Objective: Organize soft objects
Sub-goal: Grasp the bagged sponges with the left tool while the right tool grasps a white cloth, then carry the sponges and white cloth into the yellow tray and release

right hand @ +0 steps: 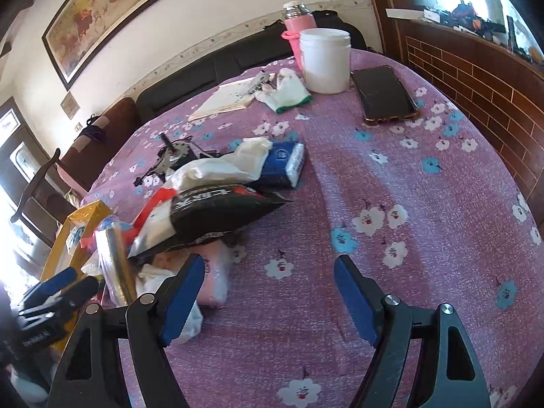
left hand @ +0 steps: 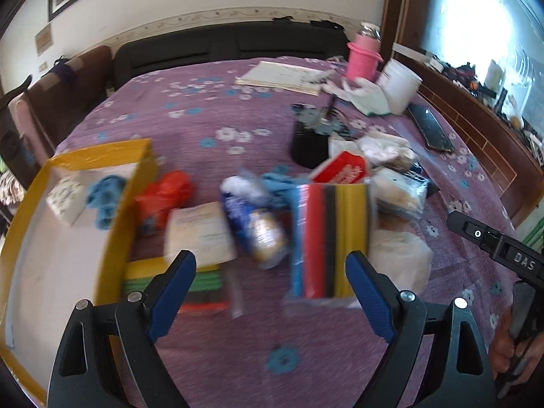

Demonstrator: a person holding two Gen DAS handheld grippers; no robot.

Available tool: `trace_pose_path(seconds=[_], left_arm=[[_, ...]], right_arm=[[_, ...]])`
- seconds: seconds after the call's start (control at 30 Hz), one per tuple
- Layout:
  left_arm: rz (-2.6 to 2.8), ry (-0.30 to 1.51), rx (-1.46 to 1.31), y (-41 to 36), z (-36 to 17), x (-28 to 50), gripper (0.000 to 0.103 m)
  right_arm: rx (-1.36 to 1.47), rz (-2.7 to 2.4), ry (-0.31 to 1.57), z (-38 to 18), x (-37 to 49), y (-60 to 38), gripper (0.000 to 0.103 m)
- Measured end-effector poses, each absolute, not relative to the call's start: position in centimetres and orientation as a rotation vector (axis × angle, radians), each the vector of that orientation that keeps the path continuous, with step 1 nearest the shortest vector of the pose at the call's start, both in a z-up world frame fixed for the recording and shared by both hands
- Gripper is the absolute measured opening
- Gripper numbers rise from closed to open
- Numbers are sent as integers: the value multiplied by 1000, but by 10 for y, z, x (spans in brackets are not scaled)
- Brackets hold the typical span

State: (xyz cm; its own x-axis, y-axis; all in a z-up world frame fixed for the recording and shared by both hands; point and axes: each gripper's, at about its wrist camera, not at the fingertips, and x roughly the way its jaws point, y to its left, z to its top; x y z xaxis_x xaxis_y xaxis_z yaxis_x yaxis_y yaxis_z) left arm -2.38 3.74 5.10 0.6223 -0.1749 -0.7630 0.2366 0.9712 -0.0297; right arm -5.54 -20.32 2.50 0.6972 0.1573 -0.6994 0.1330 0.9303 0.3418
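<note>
Left wrist view is showing the left gripper (left hand: pixel 270 280) with released, empty jaws, the striped sponge pack (left hand: pixel 328 241) lying lengthwise just ahead, toward its right finger.

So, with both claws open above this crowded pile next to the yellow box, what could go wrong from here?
1. The left claw is open over tightly packed items: the striped packet and the blue wrapped roll touch, so closing may catch both.
2. The black bag lies on other soft things; pulling one could drag its neighbours.
3. The phone and white tub are hard items that might be knocked.
</note>
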Motion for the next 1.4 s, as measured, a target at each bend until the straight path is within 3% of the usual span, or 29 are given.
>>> trace_pose_path(seconds=[0.1, 0.17, 0.37, 0.4, 0.47, 0.53, 1.0, 1.27, 1.3, 1.33, 1.4], left_arm=[[-232, 867, 93, 22, 46, -16, 89], [-231, 862, 96, 16, 44, -10, 95], [-266, 873, 119, 2, 35, -4, 92], [-273, 870, 118, 2, 34, -5, 86], [-295, 864, 105, 6, 36, -7, 48], [-339, 877, 51, 13, 39, -7, 34], [-361, 846, -217, 108, 71, -41, 34], [-325, 832, -265, 151, 76, -62, 35], [-320, 829, -271, 154, 77, -63, 35], [-316, 826, -279, 158, 78, -65, 35], [-306, 814, -295, 166, 80, -71, 35]], right_arm=[[390, -3, 803, 26, -57, -212, 82], [396, -12, 803, 26, -57, -217, 82], [408, 9, 815, 25, -55, -214, 82], [404, 17, 818, 26, -54, -211, 82], [391, 30, 821, 26, -53, -204, 82], [377, 45, 827, 26, -51, -196, 82], [281, 182, 839, 37, -38, -142, 82], [35, 208, 898, 23, -37, -86, 82], [1, 197, 896, 23, -39, -80, 76], [-35, 185, 893, 23, -41, -75, 56], [-66, 187, 897, 24, -43, -68, 34]])
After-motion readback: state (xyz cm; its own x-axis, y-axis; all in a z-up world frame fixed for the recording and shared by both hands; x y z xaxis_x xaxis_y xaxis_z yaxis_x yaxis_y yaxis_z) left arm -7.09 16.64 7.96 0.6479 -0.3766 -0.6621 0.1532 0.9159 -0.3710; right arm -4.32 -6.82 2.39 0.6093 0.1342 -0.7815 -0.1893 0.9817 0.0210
